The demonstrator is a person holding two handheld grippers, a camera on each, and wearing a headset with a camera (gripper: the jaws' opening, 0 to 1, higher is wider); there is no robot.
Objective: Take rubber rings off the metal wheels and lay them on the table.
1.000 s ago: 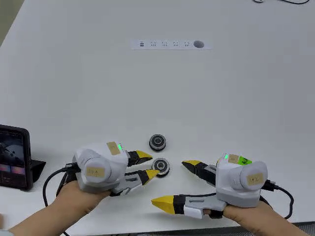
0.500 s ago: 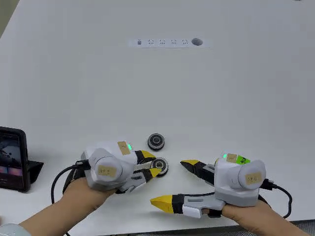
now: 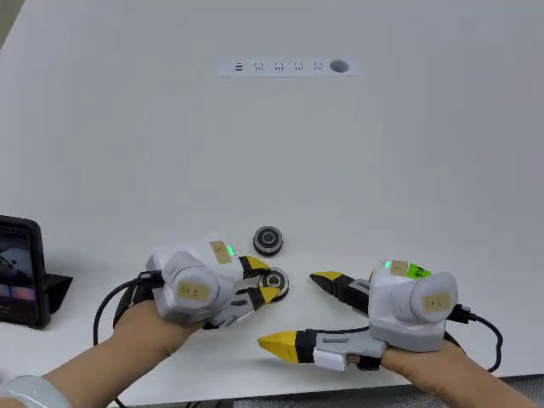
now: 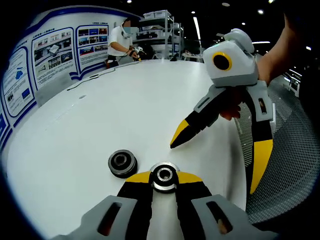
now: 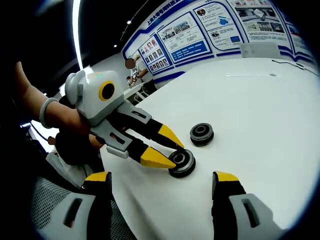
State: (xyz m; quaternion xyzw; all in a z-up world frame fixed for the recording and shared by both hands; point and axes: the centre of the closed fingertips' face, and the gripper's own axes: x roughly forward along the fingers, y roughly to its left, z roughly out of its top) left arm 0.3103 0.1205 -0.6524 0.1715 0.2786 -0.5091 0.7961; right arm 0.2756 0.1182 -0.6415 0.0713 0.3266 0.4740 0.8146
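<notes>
Two small metal wheels with black rubber rings lie on the white table point(image 3: 170, 153). The nearer wheel point(image 3: 274, 281) point(image 4: 164, 176) point(image 5: 181, 161) sits between the yellow tips of my left gripper point(image 3: 263, 279) point(image 4: 164, 181) point(image 5: 173, 153), which is shut on it from both sides. The other wheel point(image 3: 269, 240) point(image 4: 122, 163) point(image 5: 202, 133) lies free just beyond. My right gripper point(image 3: 297, 311) point(image 5: 161, 177) point(image 4: 213, 167) stands wide open to the right of the held wheel, pointing at it, with nothing between its jaws.
A white power strip point(image 3: 287, 66) lies at the far side of the table. A phone on a stand point(image 3: 19, 270) is at the left edge. Cables trail from both grippers near the front table edge. A person point(image 4: 120, 42) stands far behind.
My left gripper has moved a little right and drawn its jaws in onto the nearer wheel. The right gripper has stayed open in nearly the same place.
</notes>
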